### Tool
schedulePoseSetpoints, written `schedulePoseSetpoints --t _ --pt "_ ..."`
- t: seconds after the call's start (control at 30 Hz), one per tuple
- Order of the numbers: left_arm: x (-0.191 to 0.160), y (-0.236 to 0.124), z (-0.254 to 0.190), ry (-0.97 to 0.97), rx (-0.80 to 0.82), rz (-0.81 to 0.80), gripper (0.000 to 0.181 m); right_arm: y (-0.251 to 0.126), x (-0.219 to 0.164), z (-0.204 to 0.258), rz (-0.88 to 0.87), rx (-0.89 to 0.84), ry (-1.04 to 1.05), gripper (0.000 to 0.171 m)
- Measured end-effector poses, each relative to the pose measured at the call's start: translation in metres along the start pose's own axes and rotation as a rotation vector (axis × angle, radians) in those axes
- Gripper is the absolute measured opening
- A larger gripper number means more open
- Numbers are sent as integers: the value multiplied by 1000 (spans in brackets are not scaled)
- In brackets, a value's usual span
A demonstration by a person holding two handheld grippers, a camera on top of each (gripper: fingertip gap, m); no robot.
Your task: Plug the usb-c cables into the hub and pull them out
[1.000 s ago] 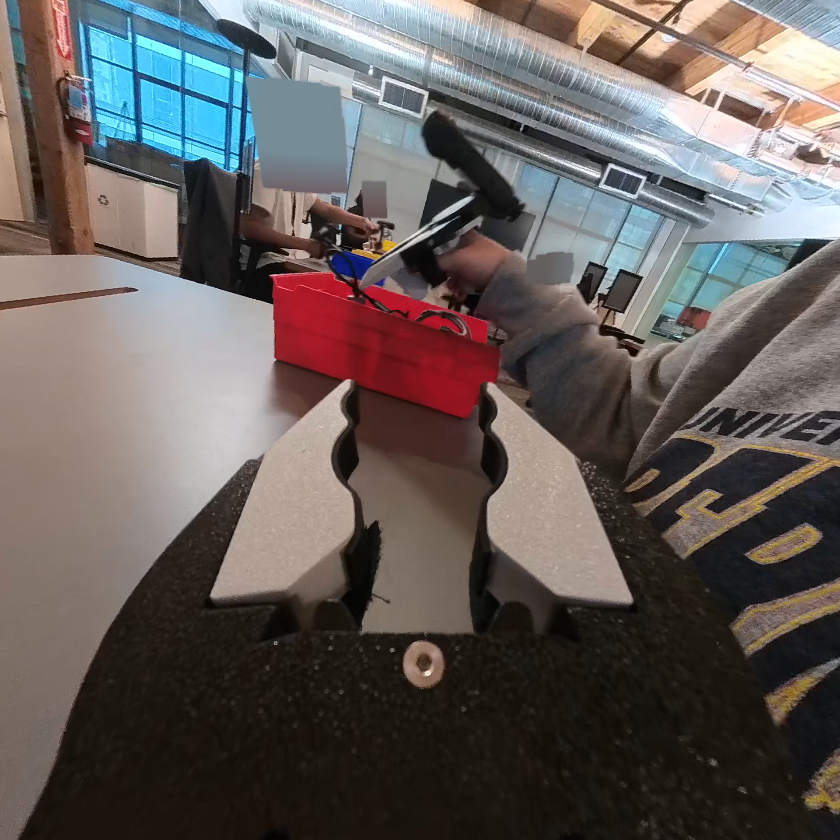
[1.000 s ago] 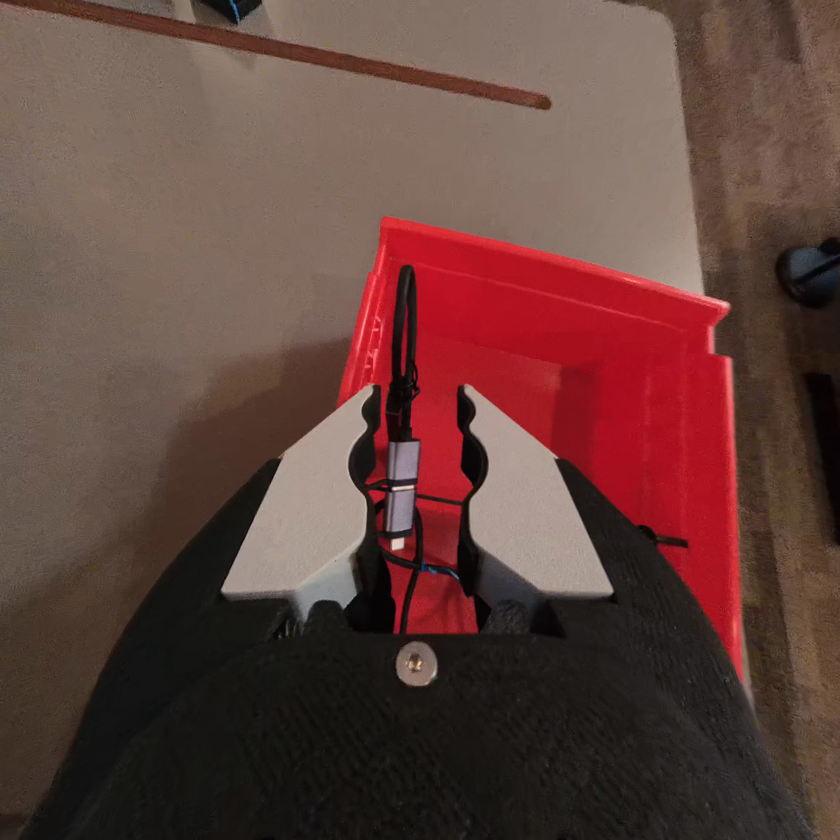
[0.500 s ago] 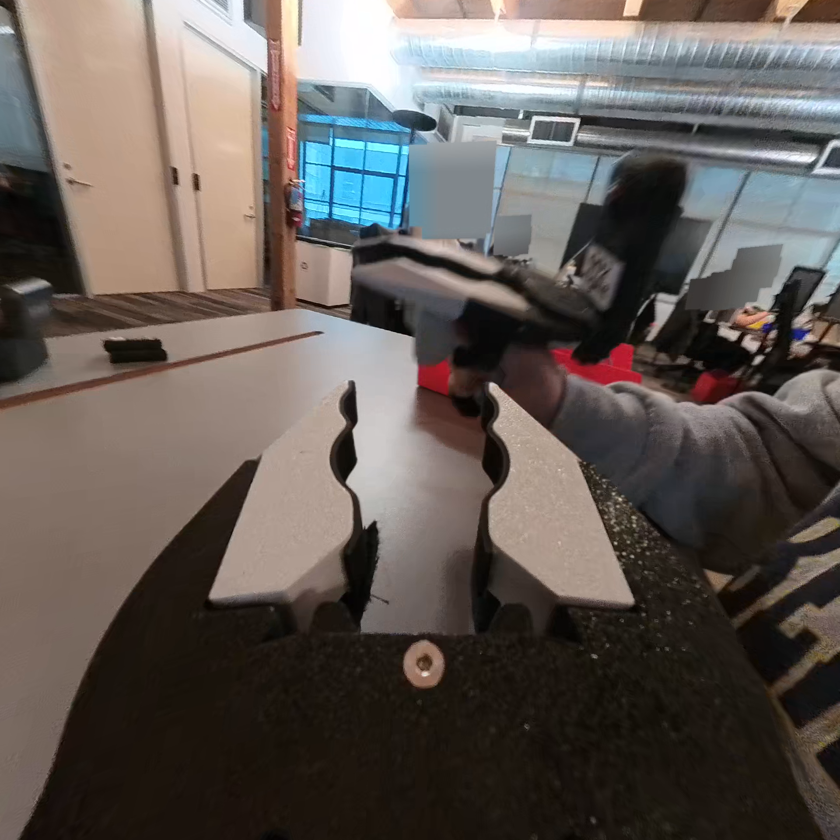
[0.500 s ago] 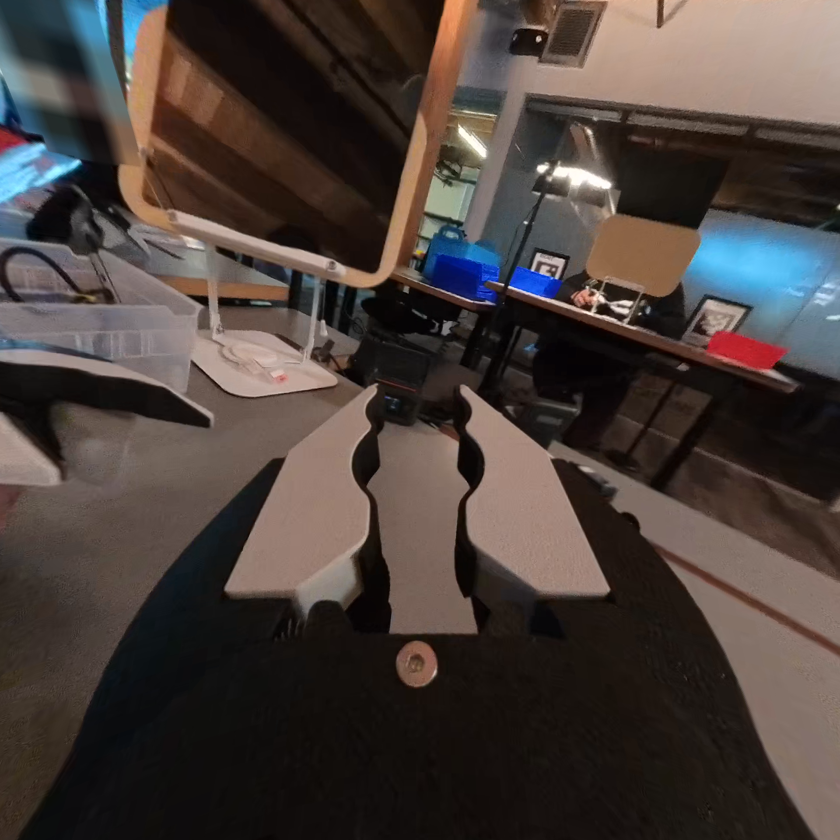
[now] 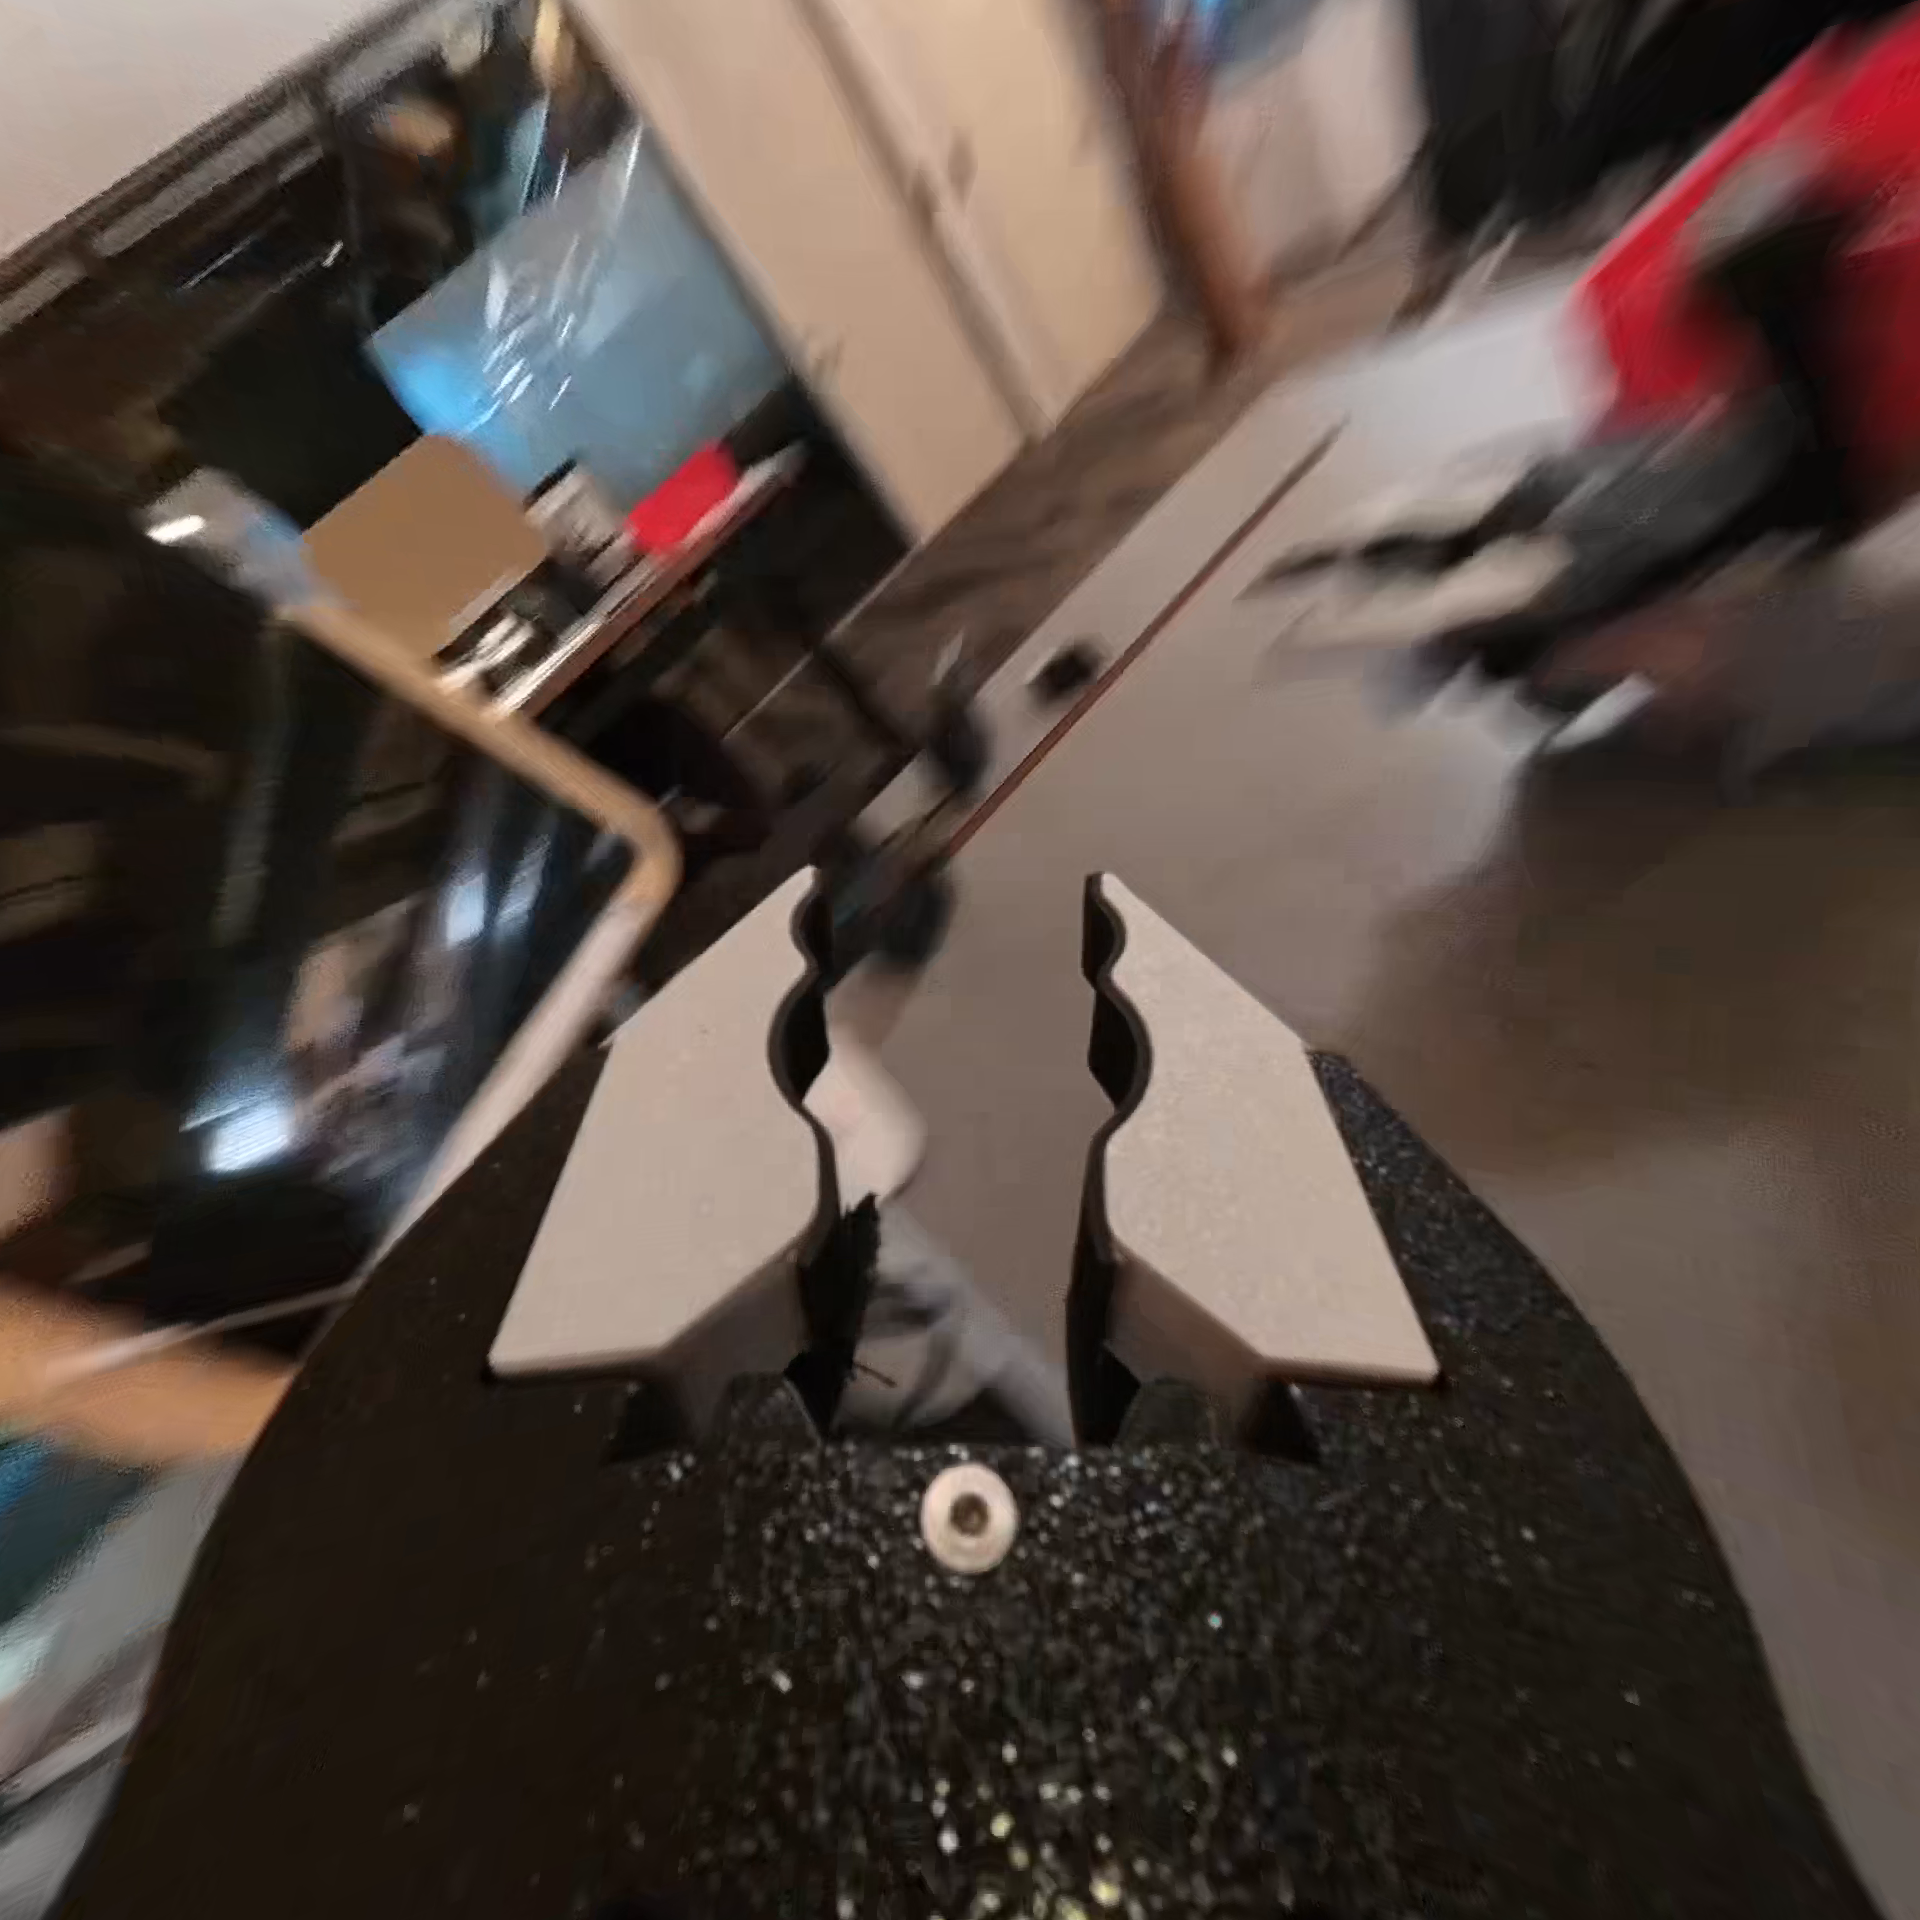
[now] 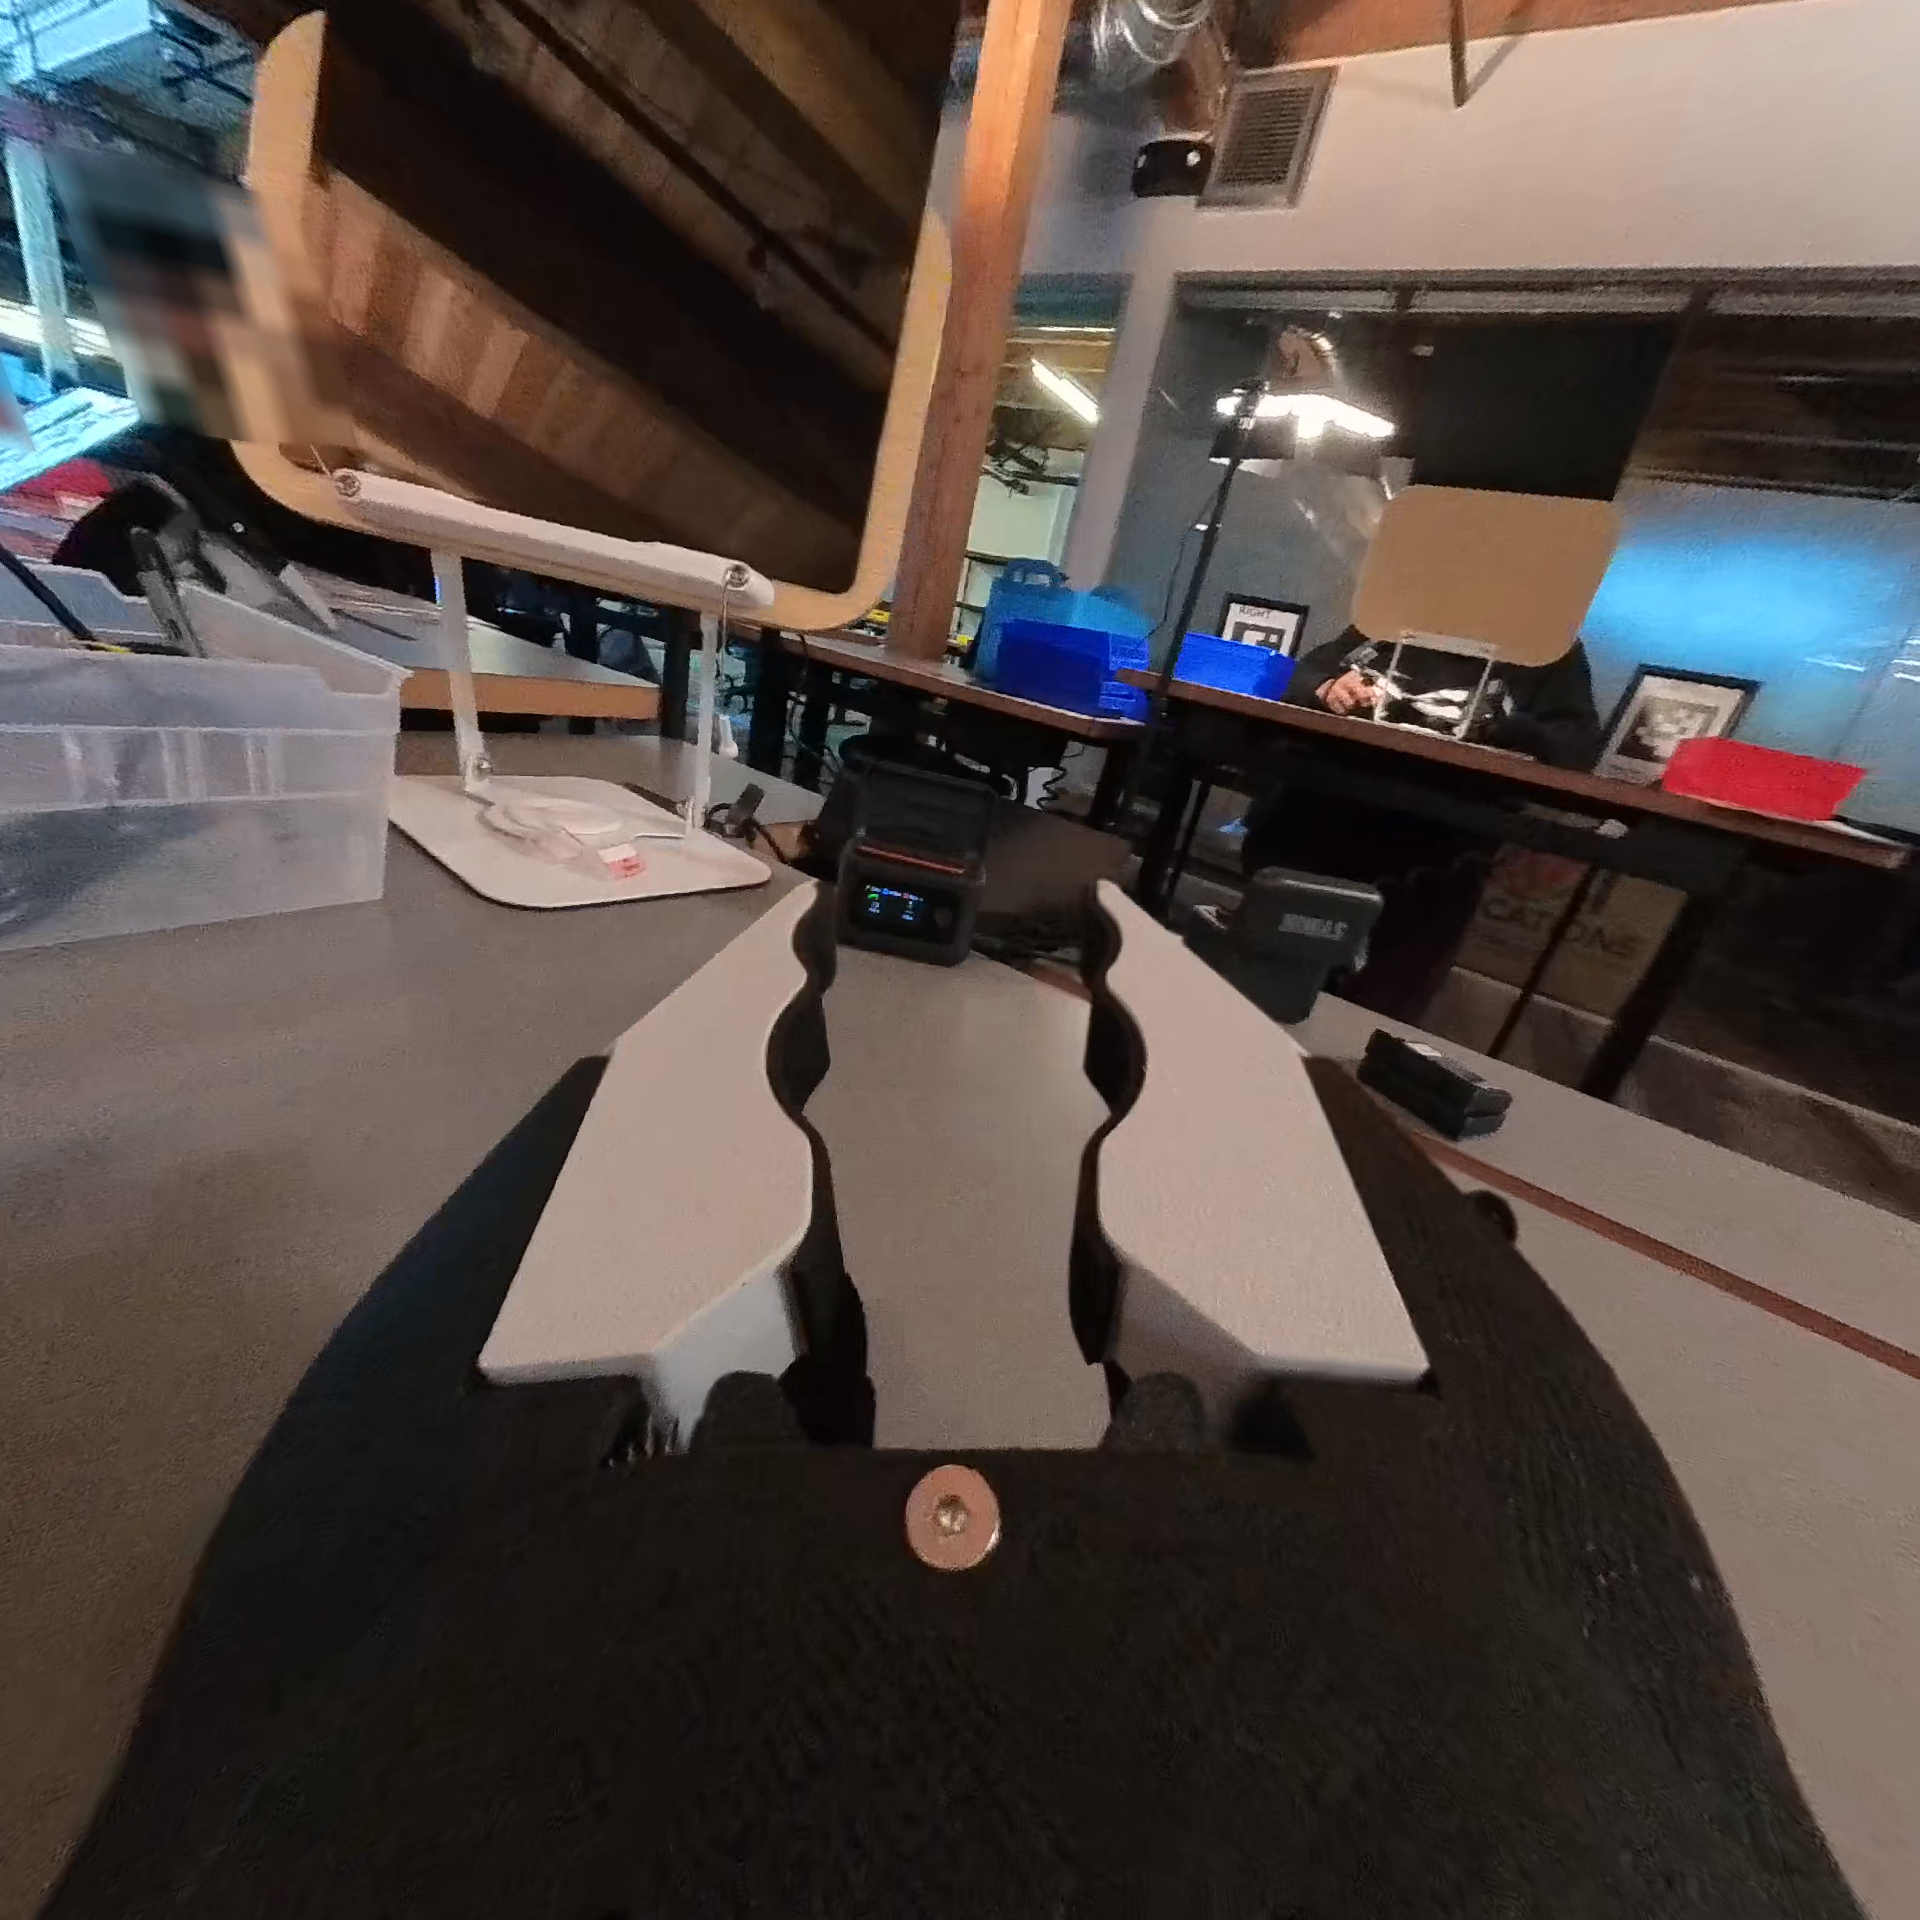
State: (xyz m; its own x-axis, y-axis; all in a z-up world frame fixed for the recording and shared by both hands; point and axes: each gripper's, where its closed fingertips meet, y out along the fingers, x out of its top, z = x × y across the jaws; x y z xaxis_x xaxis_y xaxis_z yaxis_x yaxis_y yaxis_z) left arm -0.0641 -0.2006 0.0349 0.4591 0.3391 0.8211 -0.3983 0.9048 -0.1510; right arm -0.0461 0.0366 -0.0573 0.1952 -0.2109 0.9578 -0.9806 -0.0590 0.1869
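Both wrist cameras are looking forward along their own fingers, close above the grey table (image 6: pixel 208 1091); the left view is rolling, tilted and blurred, and both are taking in the round-cornered mirror (image 6: pixel 623 312).

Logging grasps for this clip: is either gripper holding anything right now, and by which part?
Nothing is held. The left gripper and the right gripper both stand open, with only the grey tabletop showing between their fingers.

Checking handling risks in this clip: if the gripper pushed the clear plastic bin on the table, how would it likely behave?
The clear plastic bin looks thin-walled, so probably light for its size. It sits flat on the smooth table, so it would likely slide rather than tip. Its contents are hard to make out, so weight is uncertain.
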Motion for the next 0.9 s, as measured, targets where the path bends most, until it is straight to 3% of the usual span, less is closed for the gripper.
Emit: schedulePoseSetpoints --t 0.07,0.17,0.23,0.37,0.47,0.57,0.67,0.8,0.9 --pt "-53 -3 55 225 96 250 51 4 -1 6 7 47 13 44" --pt "-139 -4 105 496 52 570 54 8 -3 8 16 80 38 43" --pt "-181 -1 112 570 -74 660 42 10 -5 8 19 87 43 42" --pt "-226 8 126 613 -173 794 45 13 -10 8 44 99 50 41" --pt "-245 11 136 700 -213 875 44 14 -10 7 41 102 50 39" --pt "-261 11 142 706 -239 937 18 15 -10 7 45 108 46 39" --pt "-264 5 143 654 -261 988 14 15 -10 7 43 111 43 38" --pt "-236 -12 156 748 -139 978 11 17 -10 5 43 111 50 37" --pt "-188 -32 175 810 72 911 10 16 -9 3 46 99 53 37"
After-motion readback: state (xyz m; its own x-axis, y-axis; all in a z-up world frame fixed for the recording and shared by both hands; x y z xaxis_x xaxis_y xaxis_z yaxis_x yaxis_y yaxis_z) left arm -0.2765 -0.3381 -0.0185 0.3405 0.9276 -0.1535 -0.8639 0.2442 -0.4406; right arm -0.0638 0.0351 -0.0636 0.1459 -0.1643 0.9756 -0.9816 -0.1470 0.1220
